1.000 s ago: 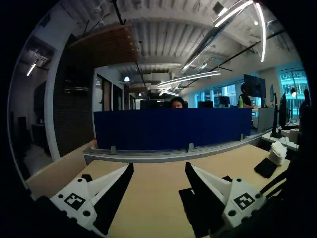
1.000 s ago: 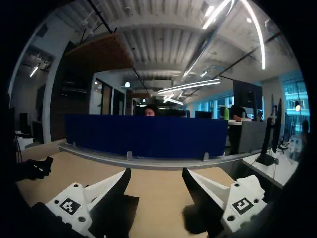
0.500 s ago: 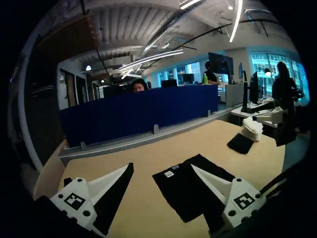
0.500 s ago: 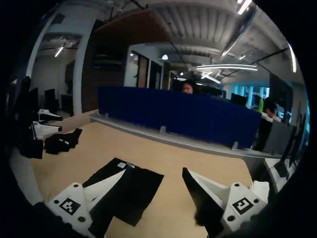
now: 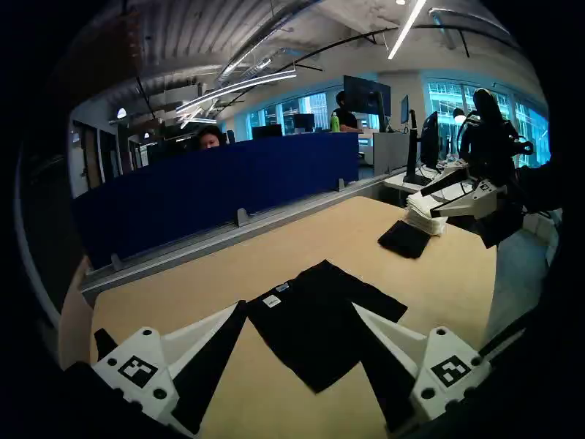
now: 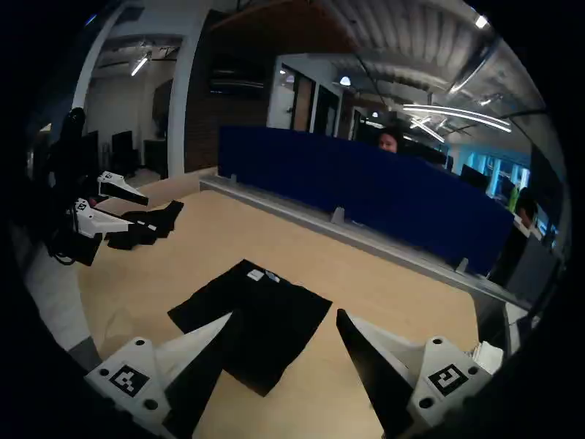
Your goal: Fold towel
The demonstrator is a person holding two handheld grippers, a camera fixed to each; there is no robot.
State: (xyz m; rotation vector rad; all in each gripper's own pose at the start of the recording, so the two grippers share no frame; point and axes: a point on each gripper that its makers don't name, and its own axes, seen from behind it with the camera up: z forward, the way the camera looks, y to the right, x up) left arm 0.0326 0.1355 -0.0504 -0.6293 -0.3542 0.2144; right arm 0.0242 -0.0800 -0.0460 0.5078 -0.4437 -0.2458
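Observation:
A black towel point(image 5: 322, 325) with a small white label lies spread flat on the light wooden table point(image 5: 439, 282). In the left gripper view my left gripper point(image 5: 298, 311) hovers open above the towel's near edge, holding nothing. The right gripper point(image 5: 430, 203) appears far off at the right, open, held by a person's hand. In the right gripper view the same towel point(image 6: 256, 307) lies just ahead of my open right gripper point(image 6: 285, 314). The left gripper point(image 6: 134, 211) hangs open at the far left.
A folded black cloth point(image 5: 404, 239) and a stack of white towels point(image 5: 425, 214) sit at the table's right end. Loose black cloths point(image 6: 150, 219) lie at the left end. A blue divider point(image 5: 219, 197) runs along the table's far edge, with monitors and people behind it.
Both cameras have tipped downward and swung apart to opposite sides. The towel, barely visible a second ago, now lies in full view between each gripper's fingers. Both grippers stayed open.

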